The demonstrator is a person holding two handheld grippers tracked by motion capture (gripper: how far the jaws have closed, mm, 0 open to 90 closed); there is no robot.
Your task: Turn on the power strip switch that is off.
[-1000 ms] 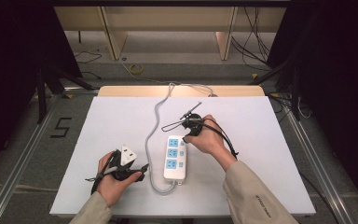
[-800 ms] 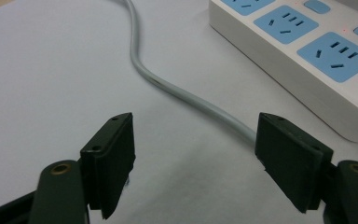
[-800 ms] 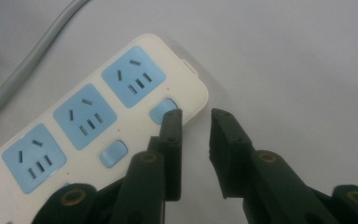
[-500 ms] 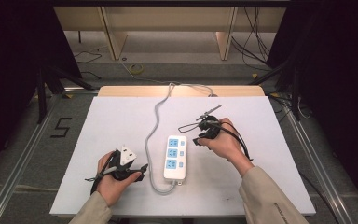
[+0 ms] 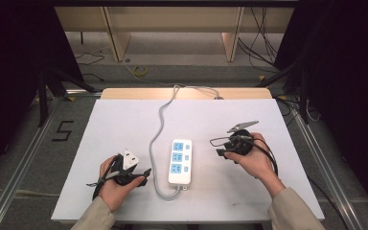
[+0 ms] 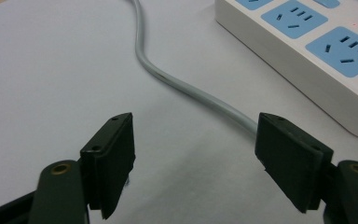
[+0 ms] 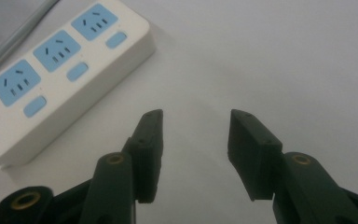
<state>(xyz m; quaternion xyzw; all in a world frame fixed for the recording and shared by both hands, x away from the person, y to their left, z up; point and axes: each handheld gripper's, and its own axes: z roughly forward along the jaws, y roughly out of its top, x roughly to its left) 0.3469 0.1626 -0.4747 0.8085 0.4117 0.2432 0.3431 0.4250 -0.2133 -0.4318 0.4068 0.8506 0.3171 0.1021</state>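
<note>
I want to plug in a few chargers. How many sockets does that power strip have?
3, in one row along the white power strip: one blue socket at the far end, one in the middle, one at the near end where the grey cable leaves. None look hidden.

The person wears beige sleeves [image 5: 287, 211]; each black plastic gripper [image 7: 193, 154] has flat rectangular jaws, brass-coloured pivot rivets and a trailing black cable [image 5: 270, 155].

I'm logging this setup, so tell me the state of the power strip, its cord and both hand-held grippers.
Power strip: flat on the table, all three blue sockets empty.
Cord: attached, trailing off the far edge.
Left hand-held gripper: open, holding nothing.
Right hand-held gripper: jaws just been opening, nothing between them.
</note>
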